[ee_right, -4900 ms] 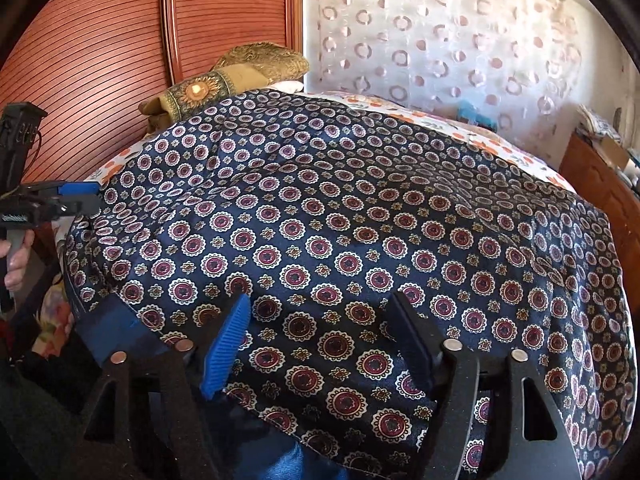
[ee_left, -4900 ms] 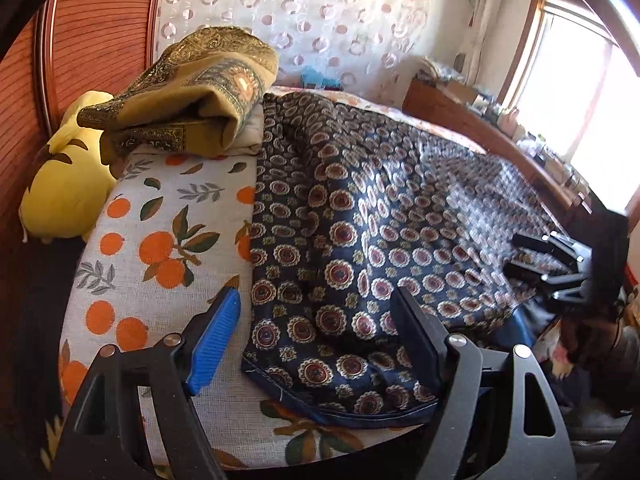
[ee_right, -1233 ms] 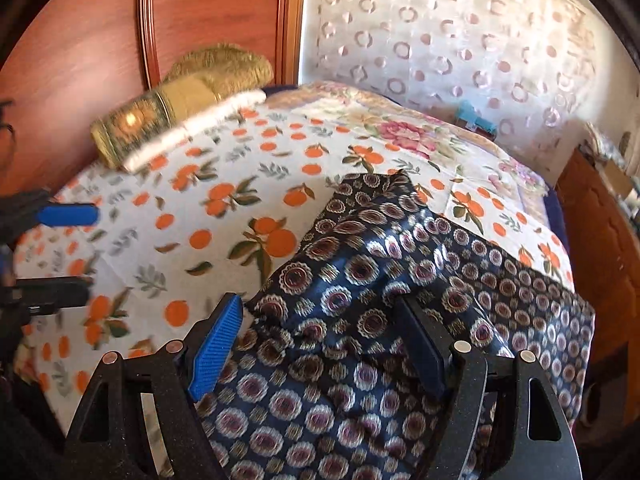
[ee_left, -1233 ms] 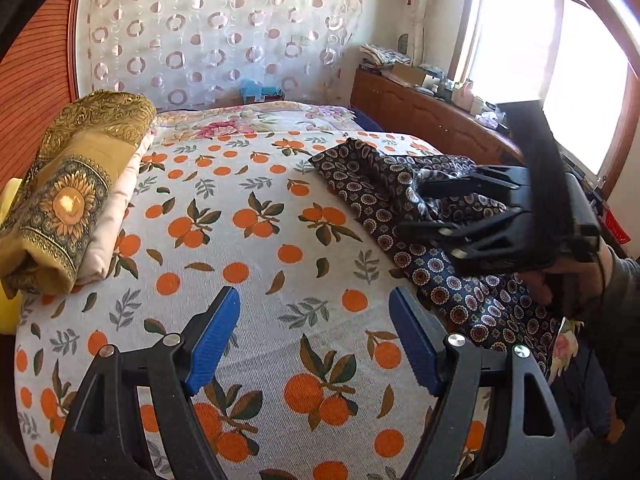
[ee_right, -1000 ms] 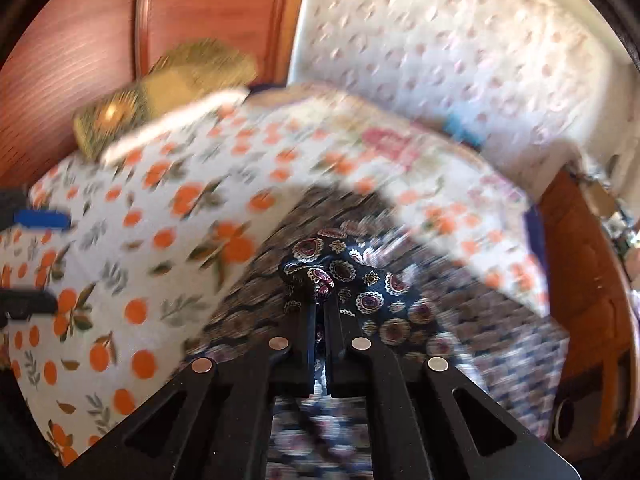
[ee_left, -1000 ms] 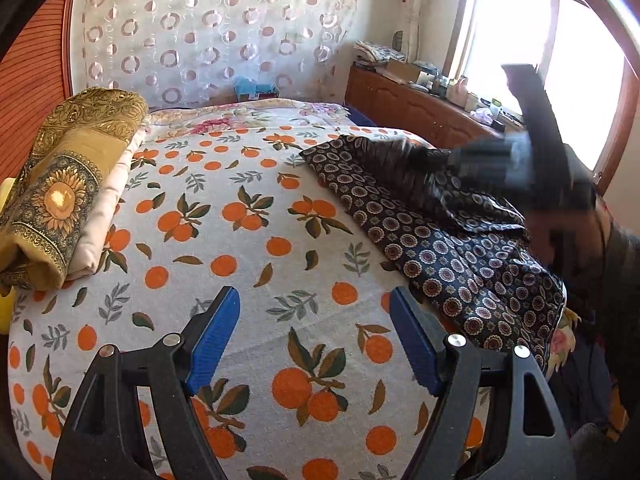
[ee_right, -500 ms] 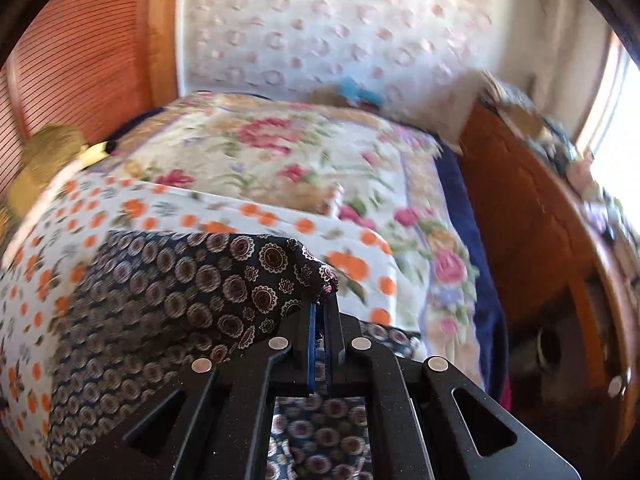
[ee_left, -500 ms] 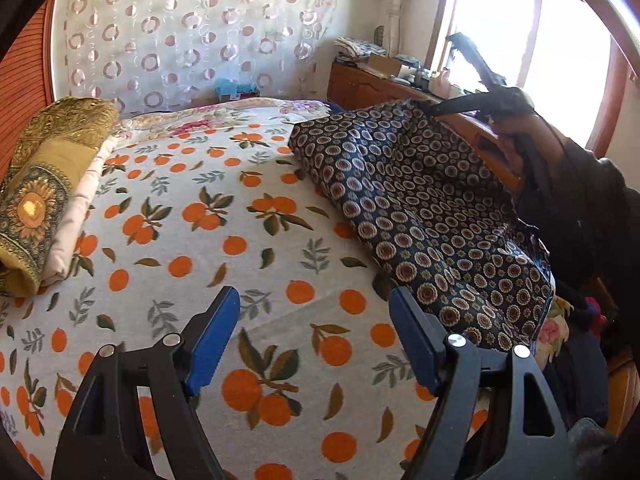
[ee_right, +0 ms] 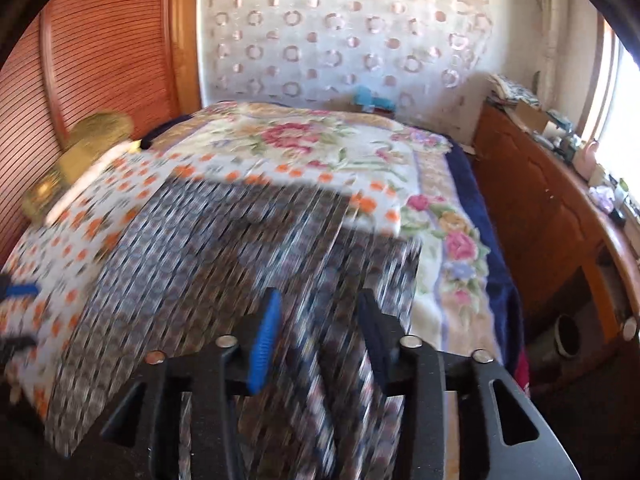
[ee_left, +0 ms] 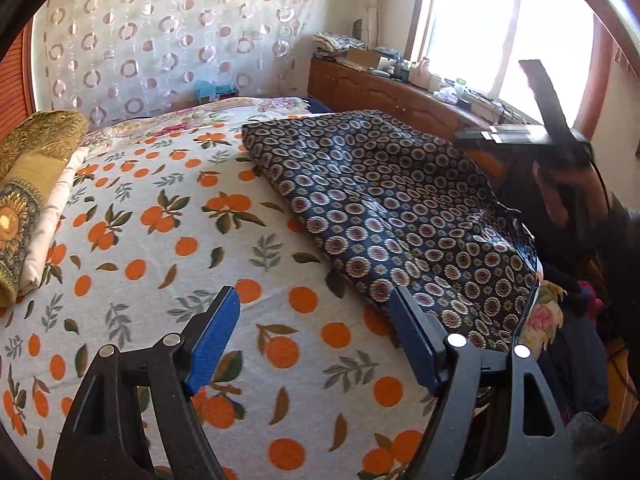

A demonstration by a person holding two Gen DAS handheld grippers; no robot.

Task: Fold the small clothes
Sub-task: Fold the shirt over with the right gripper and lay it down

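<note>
A dark blue garment with round flower medallions (ee_left: pixel 392 208) lies spread on the right side of the bed, over the orange-print sheet (ee_left: pixel 168 248). My left gripper (ee_left: pixel 316 336) is open and empty, held above the sheet just left of the garment's near edge. My right gripper (ee_right: pixel 316 328) is open above the garment (ee_right: pixel 224 264), which is motion-blurred in the right wrist view. The right gripper also shows in the left wrist view (ee_left: pixel 520 134), raised beyond the garment's far right side.
A folded gold patterned blanket (ee_left: pixel 28 184) lies at the bed's left by the wooden headboard (ee_right: pixel 92 56). A floral blanket (ee_right: pixel 320 148) covers the far end. A wooden cabinet with clutter (ee_left: pixel 400 88) runs along the right under the window.
The right gripper, shut on the garment's corner half a second ago, has opened and let go. The garment has dropped flat onto the bed's right side. The left gripper stayed open.
</note>
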